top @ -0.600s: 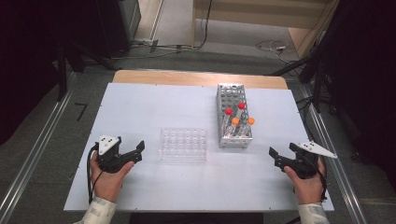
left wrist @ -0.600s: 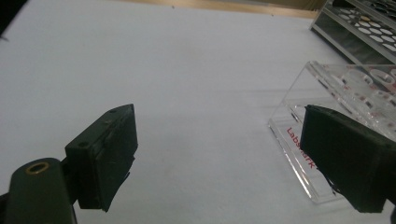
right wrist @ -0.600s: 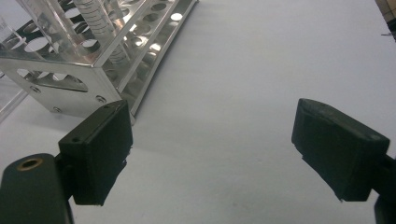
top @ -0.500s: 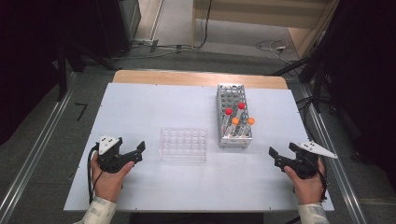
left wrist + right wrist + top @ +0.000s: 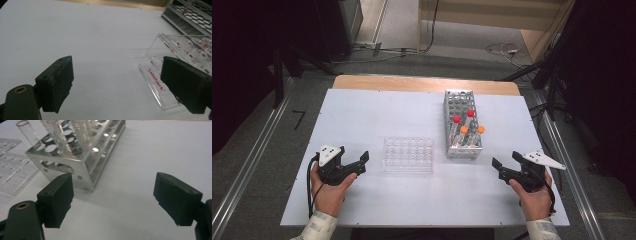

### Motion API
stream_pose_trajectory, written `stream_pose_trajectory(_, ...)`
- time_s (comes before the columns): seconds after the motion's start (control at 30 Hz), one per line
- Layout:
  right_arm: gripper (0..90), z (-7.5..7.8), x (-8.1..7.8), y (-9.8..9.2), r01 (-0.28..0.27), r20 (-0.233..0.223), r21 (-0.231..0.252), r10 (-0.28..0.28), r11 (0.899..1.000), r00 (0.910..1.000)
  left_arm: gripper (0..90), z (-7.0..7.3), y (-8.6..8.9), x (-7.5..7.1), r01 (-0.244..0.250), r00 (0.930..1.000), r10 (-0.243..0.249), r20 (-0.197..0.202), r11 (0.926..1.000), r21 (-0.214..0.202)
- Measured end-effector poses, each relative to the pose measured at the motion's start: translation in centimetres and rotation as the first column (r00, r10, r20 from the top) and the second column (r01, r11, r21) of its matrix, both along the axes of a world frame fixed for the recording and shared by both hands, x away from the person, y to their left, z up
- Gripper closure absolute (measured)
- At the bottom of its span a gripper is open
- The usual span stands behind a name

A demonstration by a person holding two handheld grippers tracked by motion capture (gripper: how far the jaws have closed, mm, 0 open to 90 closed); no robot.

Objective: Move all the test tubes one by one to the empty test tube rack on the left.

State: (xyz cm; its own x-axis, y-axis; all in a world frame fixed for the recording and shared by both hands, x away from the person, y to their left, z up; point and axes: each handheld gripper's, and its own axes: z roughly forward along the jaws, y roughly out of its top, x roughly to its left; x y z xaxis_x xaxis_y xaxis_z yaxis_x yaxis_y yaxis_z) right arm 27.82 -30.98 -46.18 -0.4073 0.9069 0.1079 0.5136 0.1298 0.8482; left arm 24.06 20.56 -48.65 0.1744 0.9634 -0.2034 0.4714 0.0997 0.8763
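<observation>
White tabletop (image 5: 362,115) fills the middle of the high view, with grey floor around it. At about eight o'clock the left gripper (image 5: 357,165) rests in a hand, jaws apart with nothing between them. Just past it at centre lies a clear plastic rack (image 5: 408,154); the left gripper view adds red lettering on its edge (image 5: 155,79). At one o'clock stands a metal rack (image 5: 462,125) holding capped tubes (image 5: 464,130). At four o'clock the right gripper (image 5: 504,167) is likewise spread and empty; its own view shows the tubes' clear bodies (image 5: 80,132).
</observation>
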Motion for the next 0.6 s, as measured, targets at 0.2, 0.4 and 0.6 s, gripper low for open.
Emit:
stream_pose_trajectory(0.2, 21.9, 0.2, 0.2, 1.9, -0.058, 0.009, 0.004, 0.058, 0.998, 0.9983, 12.0, -0.1, -0.2, 0.1, 0.016, 0.9998, -0.016, -0.006, 0.9998, 0.007)
stream_pose_trajectory(0.4, 36.0, 0.6, 0.5, 3.4, -0.091, 0.042, 0.012, 0.091, 0.996, 0.995, 12.0, -0.2, -0.4, 0.2, 0.021, 0.9998, -0.021, -0.005, 0.9997, 0.01)
stream_pose_trajectory(0.6, 48.8, 0.8, 0.9, 4.9, -0.133, 0.06, 0.009, 0.132, 0.991, 0.9893, 12.0, -0.3, -0.5, 0.3, 0.025, 0.9997, -0.025, -0.005, 0.9995, 0.018)
